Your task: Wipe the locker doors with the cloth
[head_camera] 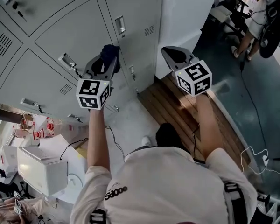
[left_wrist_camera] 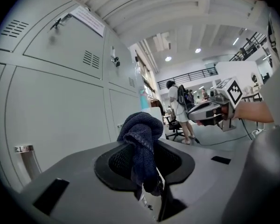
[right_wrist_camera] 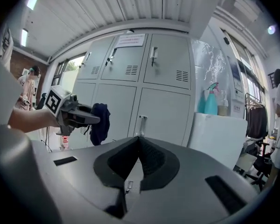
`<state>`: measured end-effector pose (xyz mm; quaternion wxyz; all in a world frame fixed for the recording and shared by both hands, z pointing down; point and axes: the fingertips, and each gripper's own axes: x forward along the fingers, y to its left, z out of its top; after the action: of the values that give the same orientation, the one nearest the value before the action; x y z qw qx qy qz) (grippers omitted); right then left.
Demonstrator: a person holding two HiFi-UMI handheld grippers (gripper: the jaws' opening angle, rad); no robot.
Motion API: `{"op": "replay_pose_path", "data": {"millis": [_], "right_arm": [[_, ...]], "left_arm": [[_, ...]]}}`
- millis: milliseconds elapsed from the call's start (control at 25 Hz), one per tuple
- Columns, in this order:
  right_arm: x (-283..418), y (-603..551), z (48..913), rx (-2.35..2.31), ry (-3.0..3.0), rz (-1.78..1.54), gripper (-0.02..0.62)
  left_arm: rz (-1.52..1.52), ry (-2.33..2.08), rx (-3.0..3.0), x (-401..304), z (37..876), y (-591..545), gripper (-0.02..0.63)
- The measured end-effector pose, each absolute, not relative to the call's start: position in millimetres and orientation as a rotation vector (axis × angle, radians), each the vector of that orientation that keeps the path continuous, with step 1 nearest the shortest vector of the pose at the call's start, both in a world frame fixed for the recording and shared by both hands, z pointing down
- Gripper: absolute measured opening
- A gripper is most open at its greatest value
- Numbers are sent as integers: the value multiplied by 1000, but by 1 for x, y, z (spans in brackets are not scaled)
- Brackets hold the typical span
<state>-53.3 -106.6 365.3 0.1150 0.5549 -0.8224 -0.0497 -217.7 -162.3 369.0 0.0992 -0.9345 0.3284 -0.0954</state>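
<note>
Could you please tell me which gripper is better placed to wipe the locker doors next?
Left. The left gripper is shut on the dark blue cloth near the locker doors; the right gripper is shut and empty.

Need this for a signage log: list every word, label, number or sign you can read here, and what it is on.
Nothing reads clearly.
Paper notice on an upper locker door: print too small to read.
Print on the person's shirt: too blurred to read.
Marker cubes: square patterns, no words.
</note>
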Motion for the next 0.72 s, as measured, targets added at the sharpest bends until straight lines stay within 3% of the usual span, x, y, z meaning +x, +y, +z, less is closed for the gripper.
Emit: {"op": "replay_pose_path", "data": {"millis": [480,720], "right_arm": [[9,-219,344,1521,-2584,-104,-2],[42,-263,307,1407,-2627,-148,-2]], "left_arm": [[-313,1098,-2706,-154,346,-249,115],[-246,1251,-2622,-126,292,-282,115]]}}
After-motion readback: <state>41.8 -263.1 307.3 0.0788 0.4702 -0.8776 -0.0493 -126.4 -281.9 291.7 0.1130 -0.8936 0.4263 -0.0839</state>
